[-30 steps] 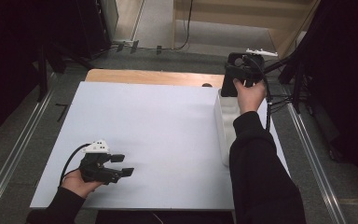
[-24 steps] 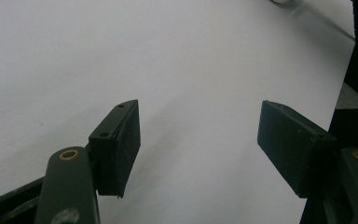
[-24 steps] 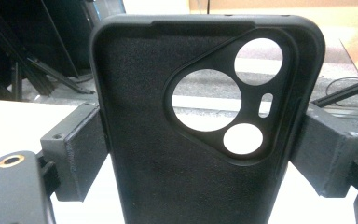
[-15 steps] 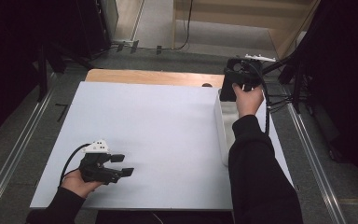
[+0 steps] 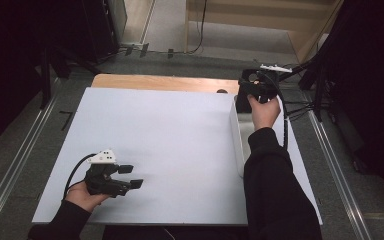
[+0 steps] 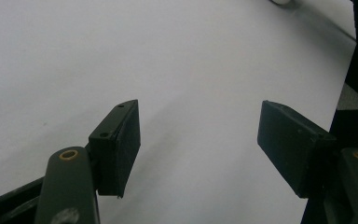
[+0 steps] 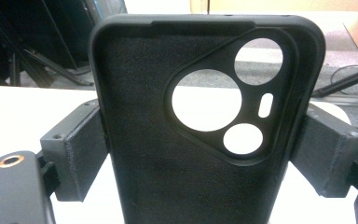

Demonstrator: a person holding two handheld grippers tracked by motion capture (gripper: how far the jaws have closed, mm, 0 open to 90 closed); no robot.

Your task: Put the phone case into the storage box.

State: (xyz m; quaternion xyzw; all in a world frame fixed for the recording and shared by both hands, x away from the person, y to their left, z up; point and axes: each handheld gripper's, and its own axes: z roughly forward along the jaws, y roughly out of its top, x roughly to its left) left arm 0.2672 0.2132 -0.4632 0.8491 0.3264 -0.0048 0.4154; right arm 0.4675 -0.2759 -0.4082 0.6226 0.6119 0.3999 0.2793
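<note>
Here I hold a black phone case (image 7: 200, 135) upright in my right gripper (image 7: 200, 154): both pads press on its long sides, so these jaws are closed on it. The soft inner face of the case looks toward me, and through its camera cut-outs the pale surface and the grey floor beyond show. In the high view my right gripper (image 5: 255, 90) sits at the far right corner of the white board (image 5: 165, 145), over the far end of a white tray (image 5: 237, 135) that lies along the board's right edge, and the case is hard to tell from the dark gripper there.

My left gripper (image 5: 122, 176) rests near the board's near left corner, well apart from the tray. Its jaws stand partly apart with nothing between them; in the left gripper view (image 6: 198, 144) bare white board lies under the pads.

The board is plain and matte, and it covers most of a wooden table (image 5: 160, 82), whose far strip shows beyond the board's far edge. Around the board the floor is grey carpet, with metal rails (image 5: 10, 175) running along it to the left and right. Beyond the table stand dark stands and a pale wooden panel (image 5: 260, 20), with cables trailing off the board's right side.
</note>
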